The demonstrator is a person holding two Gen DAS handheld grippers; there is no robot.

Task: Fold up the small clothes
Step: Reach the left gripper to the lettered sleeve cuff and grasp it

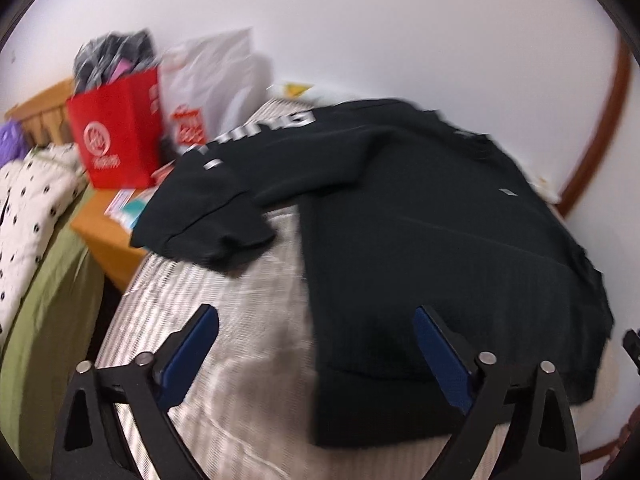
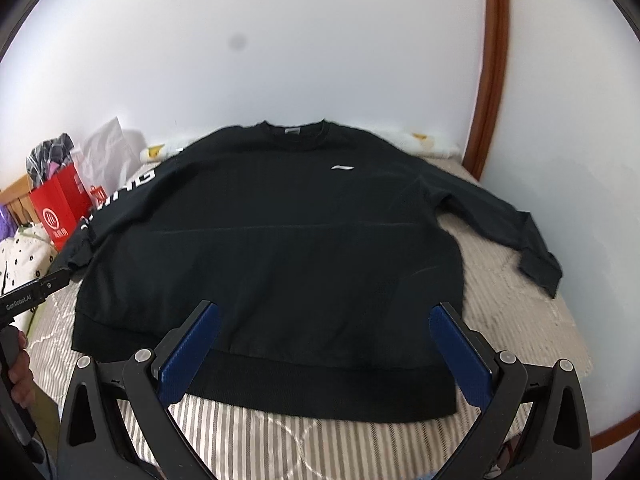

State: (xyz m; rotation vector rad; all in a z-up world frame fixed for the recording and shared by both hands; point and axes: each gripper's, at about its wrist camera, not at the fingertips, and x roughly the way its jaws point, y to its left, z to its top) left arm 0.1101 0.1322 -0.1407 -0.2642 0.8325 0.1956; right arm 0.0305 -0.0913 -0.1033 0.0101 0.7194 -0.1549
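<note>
Approaching the hem: the black sweatshirt (image 2: 276,240) lies flat, front up, on the striped bed (image 2: 520,320). Both the left gripper (image 1: 316,316) and right gripper (image 2: 326,312) stand released, empty. Pinch only the ribbed hem corners, level.

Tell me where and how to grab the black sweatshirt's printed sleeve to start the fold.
Grip the printed sleeve at its cuff with the left gripper, coming in from the bed's outer side. The cuff is the free end, lying loose on the striped bedspread, so one finger can slide beneath it. Both grippers are open and empty, the right gripper over the hem.
</note>
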